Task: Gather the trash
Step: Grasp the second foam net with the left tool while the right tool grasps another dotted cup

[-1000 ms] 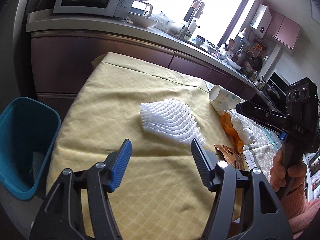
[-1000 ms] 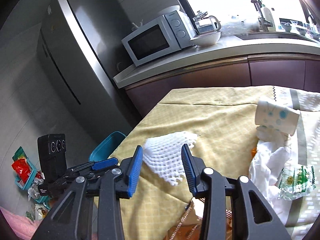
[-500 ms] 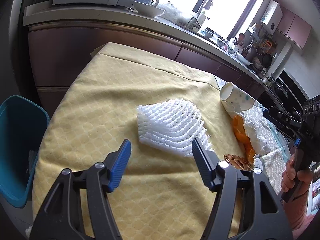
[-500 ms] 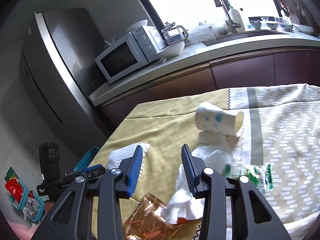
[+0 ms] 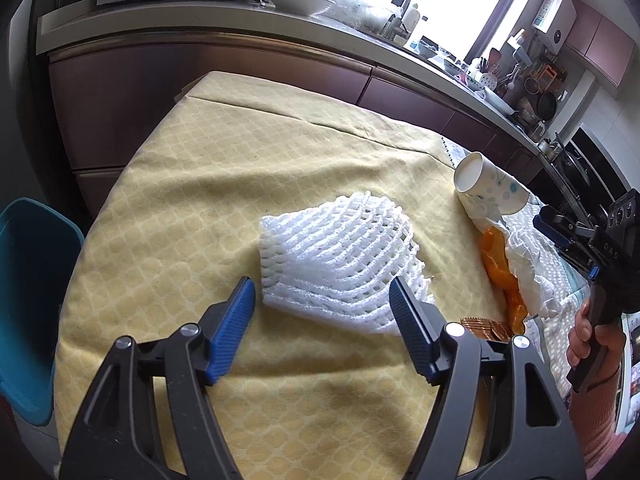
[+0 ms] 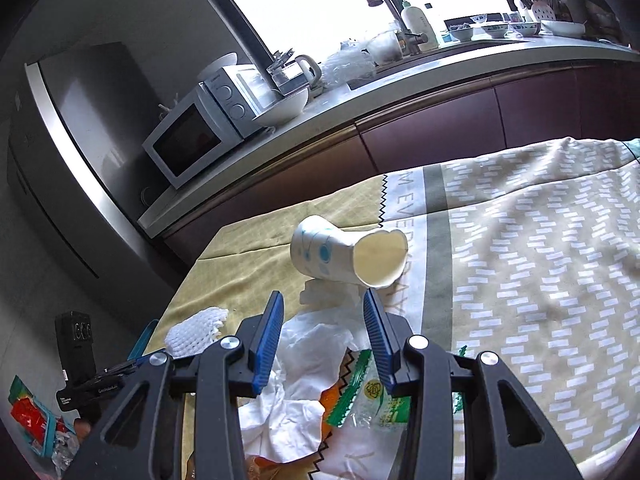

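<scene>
While my left gripper [image 5: 322, 300] hangs over the yellow tablecloth [image 5: 192, 208], its jaws are opening wide, nothing pinched; white foam net [image 5: 340, 252] lies mid-cloth just beyond the tips. Right gripper [image 6: 323, 312]: narrower gap, empty, above crumpled tissue [image 6: 316, 344]. Paper cup [image 6: 344, 252] tipped over, nothing visible inside. Blue bin [image 5: 28, 292] off the table's left edge; contents not discernible.

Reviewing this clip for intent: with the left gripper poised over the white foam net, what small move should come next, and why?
Probably ease the left gripper forward and down so its opening jaws straddle the foam net, then close. The net lies free on the yellow cloth just beyond the fingertips, nothing is between them yet, and the blue bin waits at left.
</scene>
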### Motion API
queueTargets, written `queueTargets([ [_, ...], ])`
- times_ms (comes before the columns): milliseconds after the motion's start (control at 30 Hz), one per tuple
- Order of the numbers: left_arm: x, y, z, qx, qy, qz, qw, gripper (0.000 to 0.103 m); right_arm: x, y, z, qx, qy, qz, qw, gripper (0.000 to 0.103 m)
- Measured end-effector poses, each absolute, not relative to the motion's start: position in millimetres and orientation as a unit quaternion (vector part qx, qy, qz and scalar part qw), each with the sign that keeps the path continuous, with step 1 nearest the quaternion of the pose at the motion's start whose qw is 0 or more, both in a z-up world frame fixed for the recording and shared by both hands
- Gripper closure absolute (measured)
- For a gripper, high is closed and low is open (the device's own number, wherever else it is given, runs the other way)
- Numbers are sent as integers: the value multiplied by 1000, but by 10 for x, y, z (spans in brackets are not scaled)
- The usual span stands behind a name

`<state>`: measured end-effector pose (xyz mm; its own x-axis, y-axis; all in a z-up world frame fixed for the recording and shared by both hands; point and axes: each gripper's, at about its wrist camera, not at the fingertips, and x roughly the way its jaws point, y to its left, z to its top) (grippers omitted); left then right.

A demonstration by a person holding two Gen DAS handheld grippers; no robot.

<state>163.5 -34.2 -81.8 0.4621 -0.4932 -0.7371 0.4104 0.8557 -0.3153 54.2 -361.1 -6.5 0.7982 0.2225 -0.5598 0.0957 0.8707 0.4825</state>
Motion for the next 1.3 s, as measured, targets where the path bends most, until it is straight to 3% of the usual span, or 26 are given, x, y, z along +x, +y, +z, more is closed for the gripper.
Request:
queueTargets([
  [400, 1599, -477, -820, -11, 443, -250, 861, 69, 735, -3814, -184, 267, 322, 25, 908, 63],
  [700, 1573, -426, -809, -20, 440, -254, 861, 80, 832, -3702, -152, 255, 322, 41, 911, 64],
  [1033, 1483, -365, -757, -28, 431, -263, 863, 87, 882, -3627, -127, 247, 325, 54, 911, 95],
  [1300, 1380, -276, -637, -38, 410, -273, 869, 89, 830, -3569, -22, 238, 305, 59, 920, 100],
])
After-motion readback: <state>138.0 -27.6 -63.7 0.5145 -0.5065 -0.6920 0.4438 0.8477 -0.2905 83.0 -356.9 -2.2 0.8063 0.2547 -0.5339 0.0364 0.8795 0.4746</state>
